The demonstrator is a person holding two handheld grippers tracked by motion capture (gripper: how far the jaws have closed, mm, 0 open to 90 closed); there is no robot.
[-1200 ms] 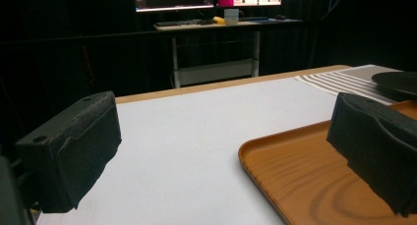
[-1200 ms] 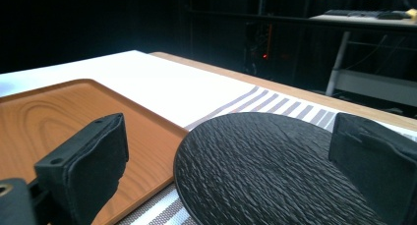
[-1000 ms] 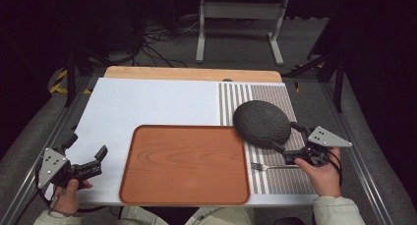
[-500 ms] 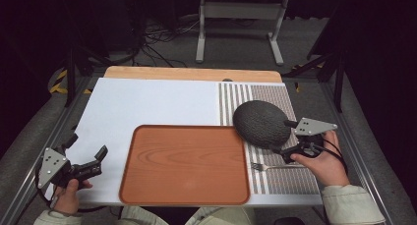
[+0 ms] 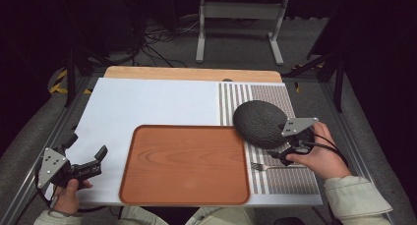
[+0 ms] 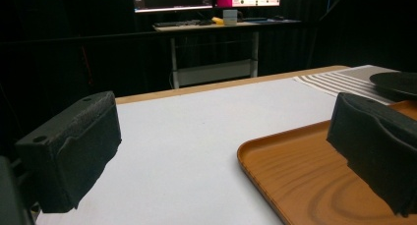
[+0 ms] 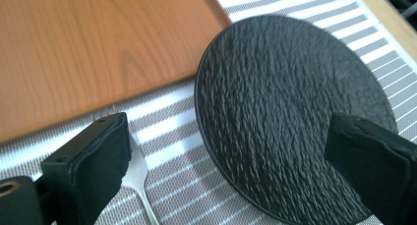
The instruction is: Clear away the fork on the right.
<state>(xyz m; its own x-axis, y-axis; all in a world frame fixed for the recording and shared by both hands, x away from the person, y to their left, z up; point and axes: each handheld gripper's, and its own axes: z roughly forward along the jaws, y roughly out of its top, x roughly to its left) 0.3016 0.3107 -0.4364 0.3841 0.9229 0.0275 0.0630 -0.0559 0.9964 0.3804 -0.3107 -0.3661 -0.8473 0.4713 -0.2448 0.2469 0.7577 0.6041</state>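
Two wide-spread jaws of the right gripper (image 7: 231,171) hover empty above the dark plate (image 7: 290,112), a fork (image 7: 140,185) just beside one jaw; the gripper has moved closer over the plate.

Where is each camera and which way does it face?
High view: above the person's side, looking forward and down on the tray, plate and fork; both hands and sleeves show.
Left gripper view: on the left hand-held gripper, low over the table, looking across the tray toward a far desk; its open jaws show.
Right gripper view: on the right hand-held gripper, looking down at the plate, with the fork by one jaw.
All three share the tray and plate.
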